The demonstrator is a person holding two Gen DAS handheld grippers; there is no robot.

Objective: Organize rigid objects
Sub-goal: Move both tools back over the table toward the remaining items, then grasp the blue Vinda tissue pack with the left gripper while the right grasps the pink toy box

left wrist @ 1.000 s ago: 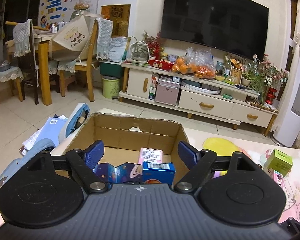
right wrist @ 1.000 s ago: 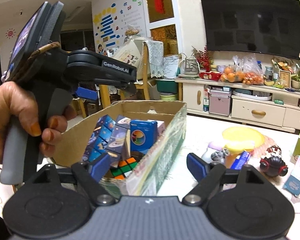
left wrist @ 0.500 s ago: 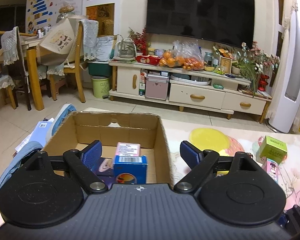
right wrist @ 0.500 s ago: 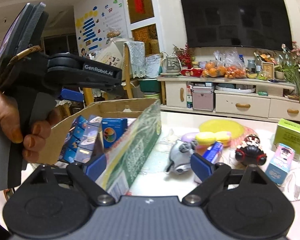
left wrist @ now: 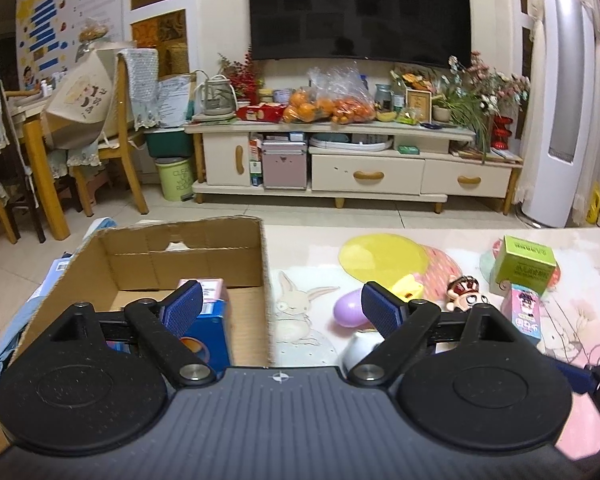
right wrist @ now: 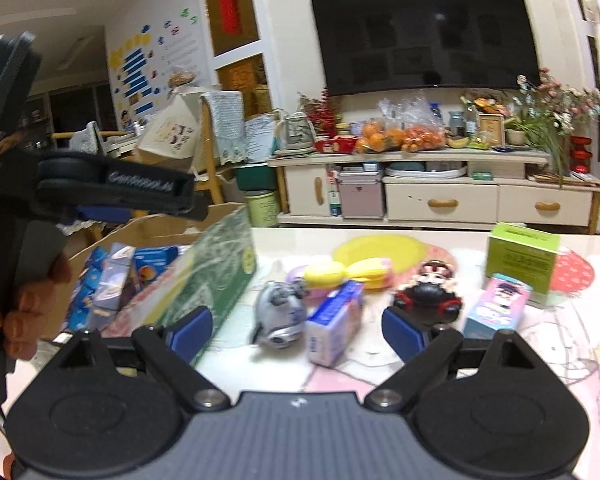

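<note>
A cardboard box [left wrist: 264, 280] stands at the table's left and holds blue cartons [left wrist: 208, 328] and a pink one [left wrist: 208, 286]. My left gripper [left wrist: 280, 308] is open and empty above the box's right wall. My right gripper [right wrist: 296, 328] is open and empty, low over the table to the right of the box [right wrist: 220, 280]. Between its fingers lie a grey toy [right wrist: 280, 312] and a blue-pink carton [right wrist: 332, 320]. A black-red figurine [right wrist: 432, 292], a pink box [right wrist: 496, 308], a green box [right wrist: 520, 260] and yellow and purple toys [right wrist: 324, 274] lie beyond.
The left gripper's handle and the hand on it [right wrist: 24, 240] fill the left of the right wrist view. A yellow disc [left wrist: 384, 258] lies on the patterned table cover. A TV cabinet [left wrist: 340, 160] and chairs [left wrist: 112, 140] stand across the floor.
Both grippers have swung right, away from the box and toward the loose toys on the table. Both stay open and empty.
</note>
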